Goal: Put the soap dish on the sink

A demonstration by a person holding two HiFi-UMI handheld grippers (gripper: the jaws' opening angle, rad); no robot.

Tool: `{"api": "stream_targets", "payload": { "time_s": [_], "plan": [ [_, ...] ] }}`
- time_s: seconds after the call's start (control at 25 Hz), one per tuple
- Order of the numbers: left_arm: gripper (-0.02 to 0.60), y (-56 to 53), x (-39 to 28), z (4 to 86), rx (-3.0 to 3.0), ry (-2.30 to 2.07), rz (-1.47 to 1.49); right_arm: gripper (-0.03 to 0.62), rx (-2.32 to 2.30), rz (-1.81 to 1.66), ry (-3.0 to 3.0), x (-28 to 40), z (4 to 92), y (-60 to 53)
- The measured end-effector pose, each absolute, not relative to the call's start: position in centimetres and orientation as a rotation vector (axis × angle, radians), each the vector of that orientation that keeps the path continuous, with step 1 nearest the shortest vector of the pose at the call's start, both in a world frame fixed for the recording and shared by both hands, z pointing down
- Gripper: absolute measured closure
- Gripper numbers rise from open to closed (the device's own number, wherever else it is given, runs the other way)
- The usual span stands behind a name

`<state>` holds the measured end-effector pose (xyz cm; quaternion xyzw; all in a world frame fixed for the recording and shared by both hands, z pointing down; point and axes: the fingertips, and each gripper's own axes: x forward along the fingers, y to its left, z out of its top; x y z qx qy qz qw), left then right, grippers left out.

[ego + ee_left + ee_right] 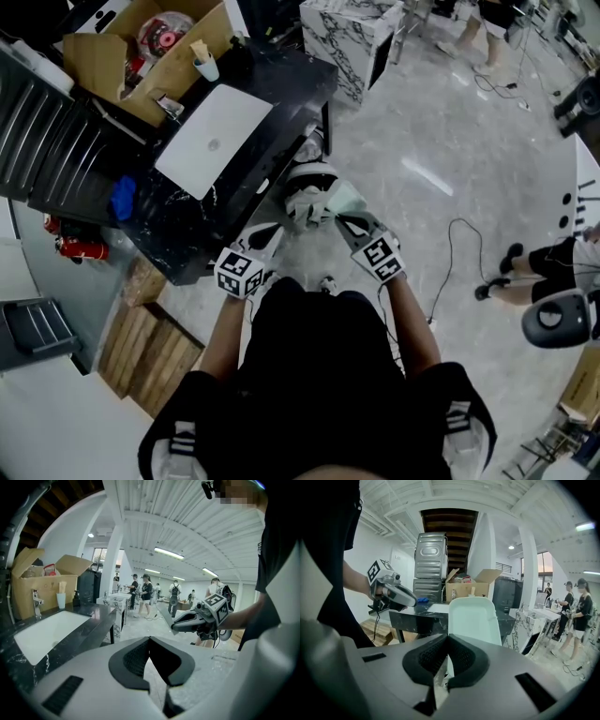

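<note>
Soap dish (474, 619): lower edge hidden behind the right gripper (448, 638), whose jaws clamp it upright in mid-air, apart from the sink (214, 141). Left gripper (149, 638): jaws together, nothing between them, held beside the right.

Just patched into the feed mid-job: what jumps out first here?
The pale soap dish stands upright in the right claw, pinched by its lower edge, in the air before the person. Ahead to the left lies the black marble counter with its white sink, a cardboard box behind it; the left claw is shut on nothing.
</note>
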<state>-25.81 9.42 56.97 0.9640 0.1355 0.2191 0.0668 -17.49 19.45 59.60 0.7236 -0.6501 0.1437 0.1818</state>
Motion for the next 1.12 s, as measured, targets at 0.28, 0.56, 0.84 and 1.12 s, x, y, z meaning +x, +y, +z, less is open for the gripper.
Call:
{"api": "stream_targets", "payload": {
  "time_s": [0.28,0.56,0.84,1.12],
  "plan": [
    [0.581,9.9,-26.0,56.8,2.915,0.389,0.653,0.597,2.054,0.402,-1.862,-17.1,59.3,20.0],
    [0.581,9.5,-26.0,57.1,2.910,0.391,0.678,0.597,2.065,0.432,-1.859,-17.1,59.4,19.7],
    [0.581,9.2,-24.9,57.4,2.902,0.411,0.676,0.597,2.033,0.422,-1.848,-16.6,60.3,19.4],
    [0.581,8.1,-23.0,57.6,2.893,0.436,0.683,0.597,2.056,0.418,-1.836,-14.5,60.0,18.1]
  ]
}}
